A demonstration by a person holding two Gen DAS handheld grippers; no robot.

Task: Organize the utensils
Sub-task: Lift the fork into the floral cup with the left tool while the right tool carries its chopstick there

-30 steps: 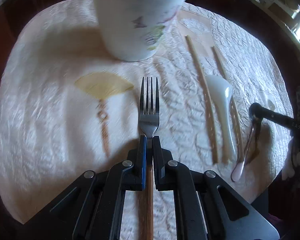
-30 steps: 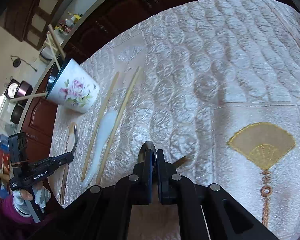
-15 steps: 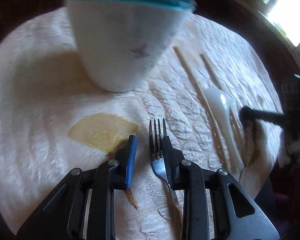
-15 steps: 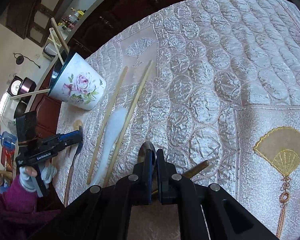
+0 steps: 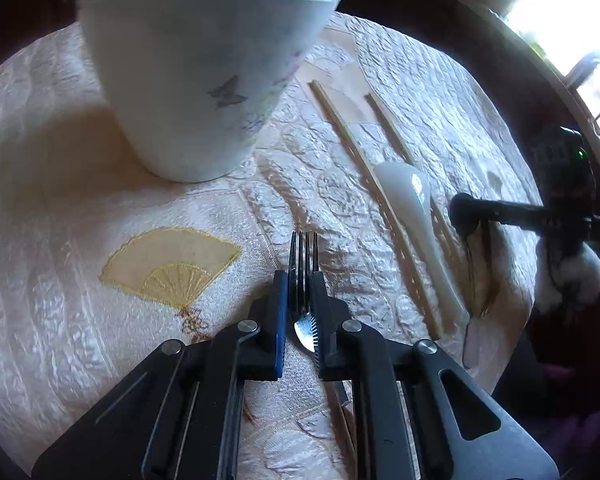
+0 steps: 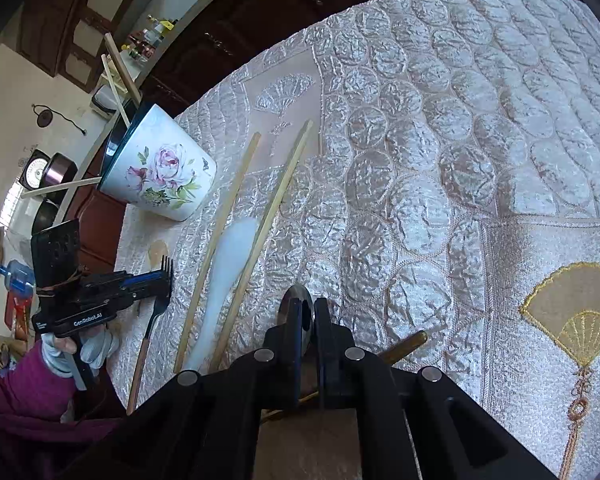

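left gripper (image 5: 301, 280) regripped, fingers just closing on fork (image 5: 303, 248) head, angled down, right gripper (image 6: 307, 312) fingers pinching spoon (image 6: 296, 300)

on the tabletop (image 5: 60, 184) the cup (image 5: 196, 80) stands at the far side of the left wrist view, with sticks (image 6: 118, 68) standing in it. before the cup lies the fork (image 5: 303, 256), tines toward it, between the jaws of the left gripper (image 5: 300, 292). right of the fork two chopsticks (image 5: 364, 168) lie side by side with the spoon (image 5: 416, 216) between them, and farther right is the right gripper (image 5: 466, 216).
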